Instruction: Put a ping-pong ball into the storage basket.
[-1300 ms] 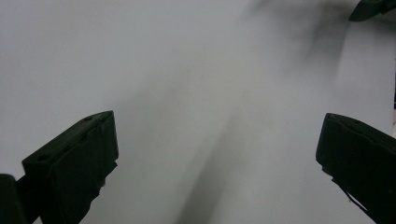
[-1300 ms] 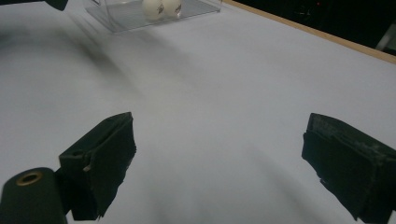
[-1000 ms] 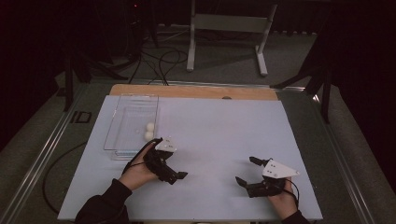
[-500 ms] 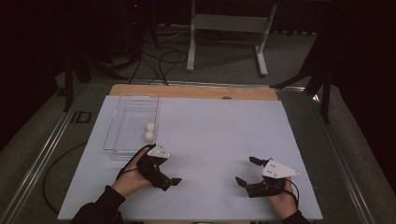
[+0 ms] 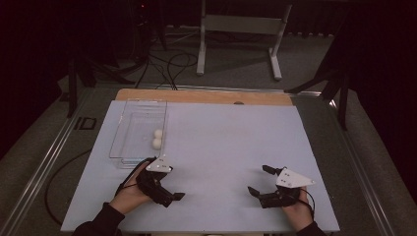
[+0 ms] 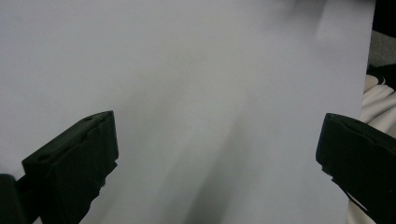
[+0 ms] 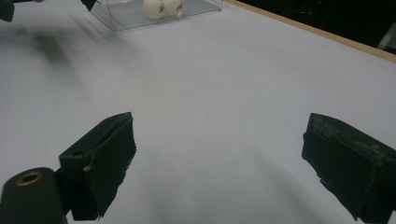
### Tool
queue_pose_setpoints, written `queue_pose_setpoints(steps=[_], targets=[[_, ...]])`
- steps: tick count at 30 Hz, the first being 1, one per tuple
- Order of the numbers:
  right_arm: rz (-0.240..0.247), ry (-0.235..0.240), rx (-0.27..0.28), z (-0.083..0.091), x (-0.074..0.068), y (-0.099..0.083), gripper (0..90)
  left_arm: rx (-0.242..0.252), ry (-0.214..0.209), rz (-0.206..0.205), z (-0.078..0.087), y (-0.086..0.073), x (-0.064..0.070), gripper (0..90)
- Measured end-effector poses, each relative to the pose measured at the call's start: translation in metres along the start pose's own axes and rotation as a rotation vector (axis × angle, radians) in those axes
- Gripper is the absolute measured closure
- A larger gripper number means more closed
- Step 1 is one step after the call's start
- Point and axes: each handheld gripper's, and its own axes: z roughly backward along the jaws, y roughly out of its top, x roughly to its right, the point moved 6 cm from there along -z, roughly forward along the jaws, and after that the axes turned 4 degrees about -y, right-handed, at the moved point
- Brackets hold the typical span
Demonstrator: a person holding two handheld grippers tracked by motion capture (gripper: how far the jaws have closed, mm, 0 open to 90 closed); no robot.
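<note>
- The left tool is drawing back toward the person, away from the clear plastic tray; a second ago it was sitting closer to the tray's near end and further toward the middle of the surface.
- Its jaws are standing spread wide with nothing between them, and the left gripper view is showing just the pale surface beneath.
- The two white balls are lying inside the tray, touching each other, against its right wall and about halfway along it. In the right gripper view the same balls are sitting behind the tray's clear end wall.
- The right tool is resting well to the right of the tray, near the person's edge of the surface. It has barely shifted over the last second, and its jaws are also gaping and empty.
- Nothing else is lying on the surface beside the tray.
- With the left tool pulling away empty-handed and both balls already in the tray, I am judging that the placing is finished and the hands are settling back to rest.
</note>
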Motion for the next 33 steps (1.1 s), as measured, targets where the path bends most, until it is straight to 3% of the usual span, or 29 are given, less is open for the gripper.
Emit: queue_pose_setpoints(steps=[13,25,33], targets=[[0.001,-0.001,0.000,-0.001,0.000,0.000,9.4,0.033,0.030,0.044,0.012,-0.018,-0.005,0.4],[0.002,0.000,0.001,-0.001,0.000,0.000,9.4,0.134,0.079,0.095,0.024,-0.027,-0.011,0.4],[0.003,0.000,0.001,-0.001,0.000,0.000,9.4,0.161,0.094,0.094,0.027,-0.030,-0.012,0.4]])
